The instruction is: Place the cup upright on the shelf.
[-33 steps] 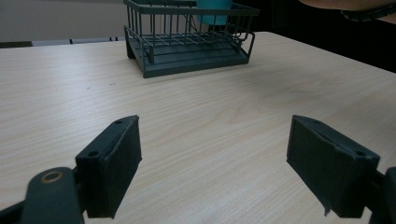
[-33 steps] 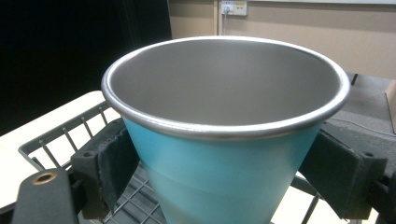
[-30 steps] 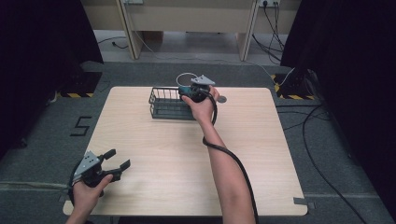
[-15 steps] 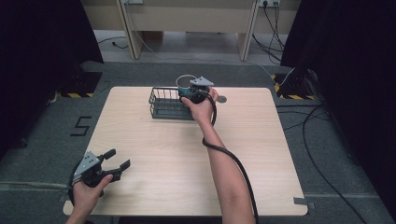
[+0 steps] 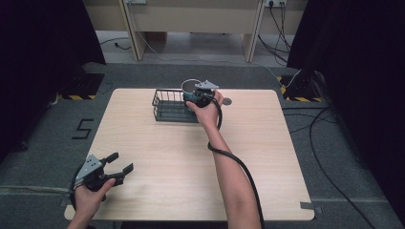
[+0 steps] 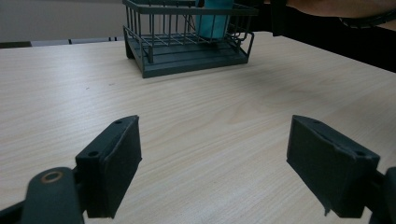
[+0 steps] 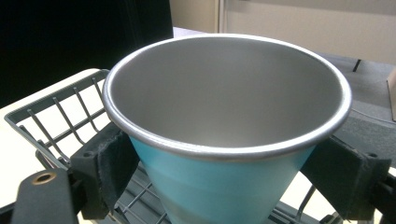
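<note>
Cup: a blue cup [image 7: 224, 182] with a silver inside stands upright in the wire basket [image 5: 168, 105] at the far side of the desk [image 5: 191, 157]; its base is cut off in the right gripper view.
Right gripper: the right gripper [image 5: 191, 98] pinches the cup below the rim, one pad on each side; from the high view the hand hides the jaws and most of the cup.
Left gripper: the left gripper [image 5: 118, 162] has its jaws spread wide with nothing between them, near the desk's front left corner, well apart from the basket.
Hard to tell: whether the cup's bottom touches the basket floor.
</note>
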